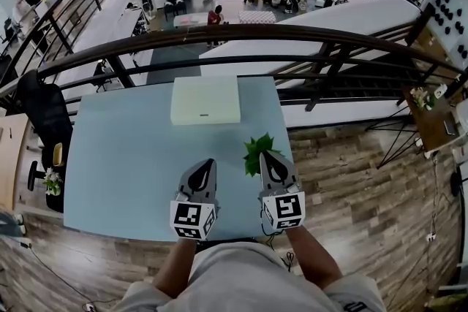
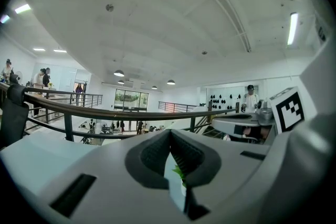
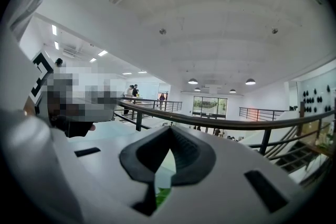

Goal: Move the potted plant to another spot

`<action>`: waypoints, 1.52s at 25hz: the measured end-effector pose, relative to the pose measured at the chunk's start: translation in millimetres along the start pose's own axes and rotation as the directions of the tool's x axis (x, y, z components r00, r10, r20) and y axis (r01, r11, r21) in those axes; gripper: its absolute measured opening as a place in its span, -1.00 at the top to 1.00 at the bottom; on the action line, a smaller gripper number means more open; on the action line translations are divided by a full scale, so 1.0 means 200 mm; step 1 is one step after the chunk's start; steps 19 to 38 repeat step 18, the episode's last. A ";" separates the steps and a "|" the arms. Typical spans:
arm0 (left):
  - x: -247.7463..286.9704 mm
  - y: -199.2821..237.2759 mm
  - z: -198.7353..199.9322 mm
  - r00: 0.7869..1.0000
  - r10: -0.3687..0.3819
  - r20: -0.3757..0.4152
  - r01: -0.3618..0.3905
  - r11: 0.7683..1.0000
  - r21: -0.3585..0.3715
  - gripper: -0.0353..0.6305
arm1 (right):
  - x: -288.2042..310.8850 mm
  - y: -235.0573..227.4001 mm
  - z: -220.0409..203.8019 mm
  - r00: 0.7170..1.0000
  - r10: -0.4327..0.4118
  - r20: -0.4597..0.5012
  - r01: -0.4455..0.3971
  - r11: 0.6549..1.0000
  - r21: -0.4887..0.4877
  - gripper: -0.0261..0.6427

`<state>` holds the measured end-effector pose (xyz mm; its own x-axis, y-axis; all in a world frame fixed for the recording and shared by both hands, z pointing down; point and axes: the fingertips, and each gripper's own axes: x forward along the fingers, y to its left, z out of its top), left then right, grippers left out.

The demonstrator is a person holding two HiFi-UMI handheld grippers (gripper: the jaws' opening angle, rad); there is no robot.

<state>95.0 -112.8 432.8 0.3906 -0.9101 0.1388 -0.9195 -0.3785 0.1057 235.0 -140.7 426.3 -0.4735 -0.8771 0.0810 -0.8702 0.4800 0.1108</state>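
Light-blue desk [image 1: 131, 157] up on a mezzanine, railing [image 1: 219, 36] right behind its far edge, white box [image 1: 205, 99] at the middle of that far edge. Potted plant [image 1: 257, 151] sits close to the desk's right edge, nearer the front.

We've got both tongs low over the front edge. Left gripper [image 1: 208, 164] and right gripper [image 1: 270, 156] are each fully closed w/ nothing in them.

Risk imo: the right one is right up against the leaves, and nudging fwd w/ closed jaws could tip the plant or shove it off the right edge. We'd open up first.

Can't see the pot at all, the right gripper covers it. Both gripper views only give a sliver of green below the jaws, so no idea if we're touching leaves.
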 end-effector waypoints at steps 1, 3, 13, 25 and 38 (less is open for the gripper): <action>0.00 0.00 0.00 1.000 0.002 -0.002 -0.002 1.000 0.000 0.86 | 0.00 0.00 0.00 1.000 0.003 0.002 -0.003 1.000 0.001 0.91; -0.01 -0.01 -0.01 1.000 0.005 -0.005 -0.005 1.000 -0.001 0.86 | 0.00 0.01 0.00 1.000 0.018 0.011 -0.018 1.000 0.005 0.91; -0.03 -0.03 0.00 1.000 0.018 -0.004 -0.018 1.000 0.011 0.86 | -0.03 0.01 0.02 0.999 0.032 0.028 -0.032 0.999 0.017 0.91; -0.05 -0.06 -0.02 1.000 0.013 -0.012 -0.013 1.000 0.015 0.86 | -0.06 -0.01 0.01 0.999 0.026 0.029 -0.027 0.999 0.025 0.91; -0.05 -0.06 -0.02 1.000 0.013 -0.012 -0.013 1.000 0.015 0.86 | -0.06 -0.01 0.01 0.999 0.026 0.029 -0.027 0.999 0.025 0.91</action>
